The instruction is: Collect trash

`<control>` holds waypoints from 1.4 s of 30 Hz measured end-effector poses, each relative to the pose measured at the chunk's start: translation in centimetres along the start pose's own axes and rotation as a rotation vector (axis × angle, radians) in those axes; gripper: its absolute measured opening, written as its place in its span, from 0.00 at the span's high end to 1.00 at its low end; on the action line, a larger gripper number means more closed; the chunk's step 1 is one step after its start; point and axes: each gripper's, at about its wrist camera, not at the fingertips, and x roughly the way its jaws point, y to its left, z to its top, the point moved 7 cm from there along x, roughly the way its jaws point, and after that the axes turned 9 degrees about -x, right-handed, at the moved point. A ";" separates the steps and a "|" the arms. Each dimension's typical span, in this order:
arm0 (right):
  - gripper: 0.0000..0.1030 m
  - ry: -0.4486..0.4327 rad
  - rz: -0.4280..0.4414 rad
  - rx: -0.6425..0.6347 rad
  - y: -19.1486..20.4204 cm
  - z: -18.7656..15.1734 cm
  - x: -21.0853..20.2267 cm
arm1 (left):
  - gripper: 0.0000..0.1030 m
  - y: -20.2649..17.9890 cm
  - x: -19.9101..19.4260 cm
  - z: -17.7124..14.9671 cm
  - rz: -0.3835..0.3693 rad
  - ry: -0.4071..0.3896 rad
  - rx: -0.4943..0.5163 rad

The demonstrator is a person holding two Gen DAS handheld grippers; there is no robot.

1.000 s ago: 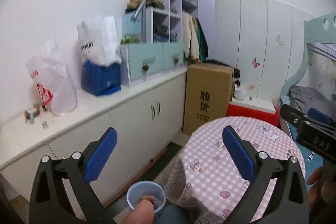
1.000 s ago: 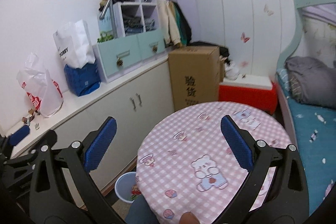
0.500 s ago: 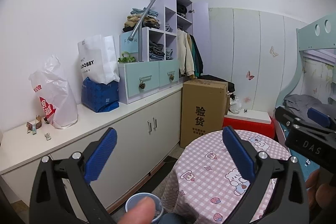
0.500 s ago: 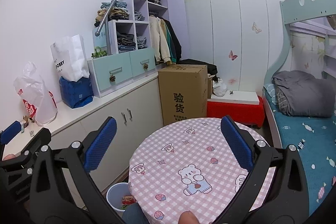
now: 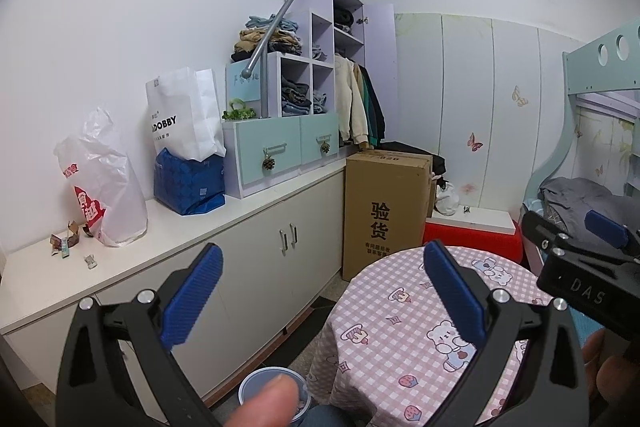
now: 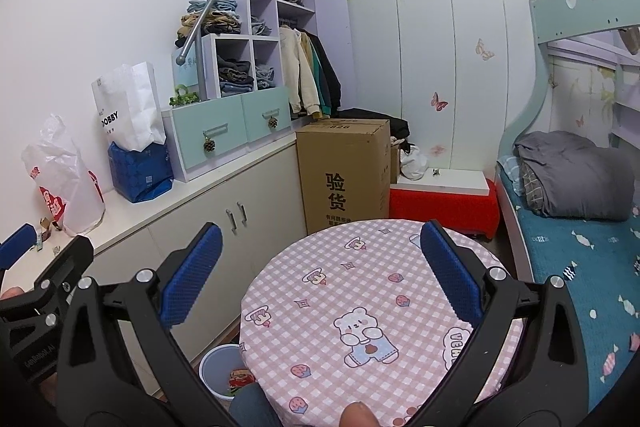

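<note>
As we lifted both tools up over the last second, the room slid down in both pictures.

From the left wrist, we saw more wall and ceiling than before. The left gripper (image 5: 323,255) had its blue fingers wide apart, with nothing between them. The round table (image 5: 400,307) sat lower in the frame, and we saw no trash on its checked cloth. The bin (image 5: 256,379) was at the bottom edge, half hidden by a fingertip. The trash scraps (image 5: 66,245) lay at the far left of the frame on the white counter (image 5: 200,223), just beside the plastic bag (image 5: 108,187). One scrap lay a little apart, lower and to the right of the others. They were small and crumpled. We thought the flat one ran up and down in the frame, but we could not be sure which way it pointed.

From the right wrist, the right gripper (image 6: 321,231) also had its fingers wide apart and held nothing. The table filled the low middle of the frame, and its cloth looked bare. At the bottom, left of the table, the bin already held some bright wrappers. The scraps showed only as tiny bits at the left edge.

We judged that the table part was done, and that the scraps on the counter came next, well away from both tools.
</note>
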 end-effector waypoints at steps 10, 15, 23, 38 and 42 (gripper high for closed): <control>0.06 -0.002 0.003 0.001 0.1 0.0 0.0 | 0.04 -0.3 -0.1 0.0 0.013 -0.007 0.012; 0.06 -0.001 0.002 0.001 0.0 0.0 0.0 | 0.04 -0.2 -0.1 0.1 0.018 -0.008 0.006; 0.06 -0.002 0.004 0.003 0.0 0.1 0.0 | 0.04 -0.4 0.0 0.1 0.014 -0.011 0.015; 0.06 0.002 0.006 0.003 0.1 0.0 0.0 | 0.04 -0.7 -0.2 0.2 0.016 -0.043 0.029; 0.06 0.002 0.007 0.004 0.1 0.0 0.1 | 0.04 -0.8 0.1 0.2 0.022 -0.026 0.022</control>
